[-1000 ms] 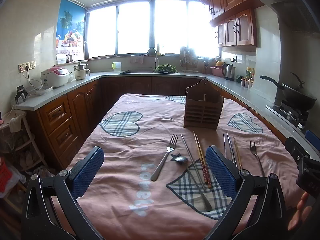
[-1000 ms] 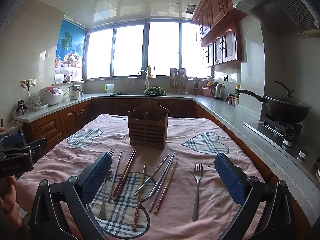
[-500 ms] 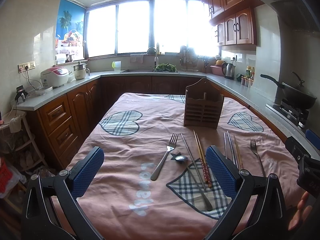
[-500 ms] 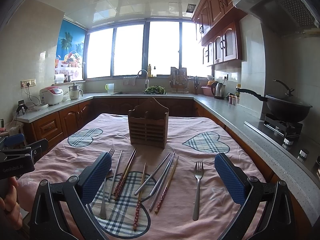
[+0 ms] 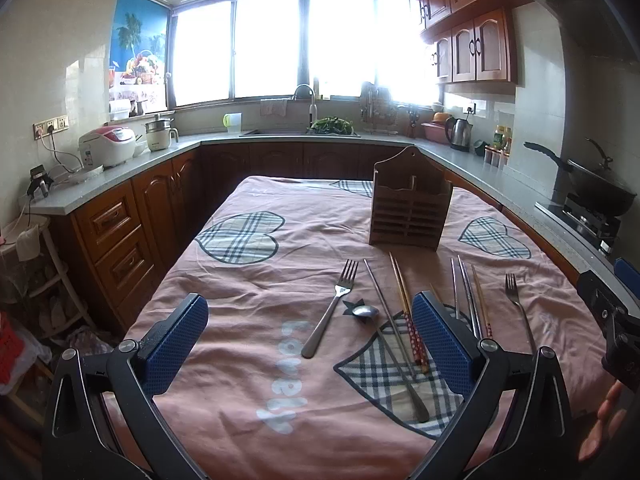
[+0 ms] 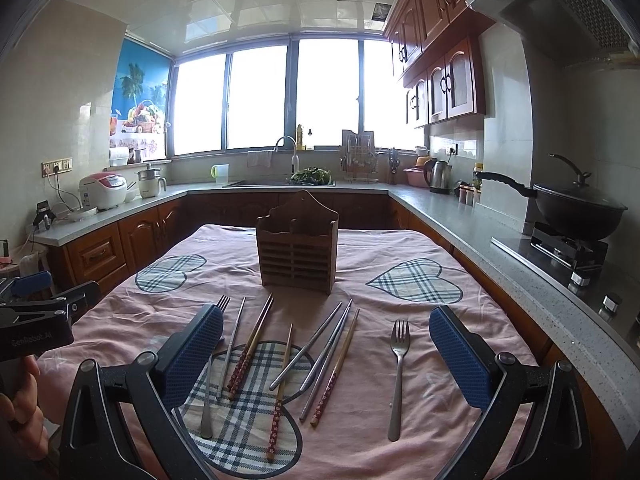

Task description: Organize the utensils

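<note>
A slatted wooden utensil holder (image 5: 410, 210) (image 6: 298, 250) stands upright on the pink cloth, past the loose utensils. In front of it lie a fork (image 5: 332, 312), a spoon (image 5: 384, 344), red-tipped wooden chopsticks (image 5: 406, 308) (image 6: 250, 348), metal chopsticks (image 5: 464, 296) (image 6: 320, 344) and a second fork (image 5: 518, 308) (image 6: 398, 372). My left gripper (image 5: 310, 320) hovers open near the first fork and the spoon, holding nothing. My right gripper (image 6: 326, 320) hovers open near the chopsticks, also holding nothing.
The table wears a pink cloth (image 5: 248, 360) with plaid hearts. Counters wrap around it: a rice cooker (image 5: 108, 146) at the left, a sink (image 5: 304, 130) at the far end, a wok (image 6: 576, 210) on the stove at the right. A hand (image 6: 16, 408) holds the left gripper.
</note>
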Demonstrator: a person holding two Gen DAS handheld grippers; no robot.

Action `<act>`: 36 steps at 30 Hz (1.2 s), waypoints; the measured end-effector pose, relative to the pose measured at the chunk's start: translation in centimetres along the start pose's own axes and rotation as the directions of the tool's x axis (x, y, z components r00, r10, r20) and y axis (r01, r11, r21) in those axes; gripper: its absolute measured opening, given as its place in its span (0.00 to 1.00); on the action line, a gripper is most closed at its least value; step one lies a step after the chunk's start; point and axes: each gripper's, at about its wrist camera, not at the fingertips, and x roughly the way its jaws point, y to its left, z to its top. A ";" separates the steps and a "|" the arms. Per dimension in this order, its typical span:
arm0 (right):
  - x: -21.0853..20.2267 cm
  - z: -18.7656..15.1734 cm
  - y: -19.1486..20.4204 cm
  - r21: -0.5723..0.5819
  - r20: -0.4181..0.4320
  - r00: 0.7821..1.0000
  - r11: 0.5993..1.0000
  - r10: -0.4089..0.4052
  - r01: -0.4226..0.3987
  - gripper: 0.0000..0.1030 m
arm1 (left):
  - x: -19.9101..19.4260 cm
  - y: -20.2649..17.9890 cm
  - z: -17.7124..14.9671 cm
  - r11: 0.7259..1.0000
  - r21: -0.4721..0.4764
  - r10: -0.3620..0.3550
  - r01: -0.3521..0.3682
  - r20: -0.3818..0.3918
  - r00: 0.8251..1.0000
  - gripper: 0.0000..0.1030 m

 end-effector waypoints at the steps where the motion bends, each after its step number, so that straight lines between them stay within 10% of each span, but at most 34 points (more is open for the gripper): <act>1: 0.2 0.0 -0.1 0.001 -0.005 1.000 1.000 0.002 -0.002 1.00 | 0.4 0.1 0.1 1.000 -0.004 -0.007 0.007 -0.012 1.000 1.00; 15: 6.3 0.3 -2.5 0.092 -0.134 0.988 0.994 0.073 -0.061 0.99 | 7.6 -1.4 2.1 0.994 0.000 -0.108 0.109 -0.155 0.982 1.00; 36: 19.9 -1.0 -8.0 0.275 -0.385 0.912 0.961 0.142 -0.034 0.40 | 21.4 -6.4 4.8 0.980 0.079 -0.143 0.183 -0.361 0.922 0.70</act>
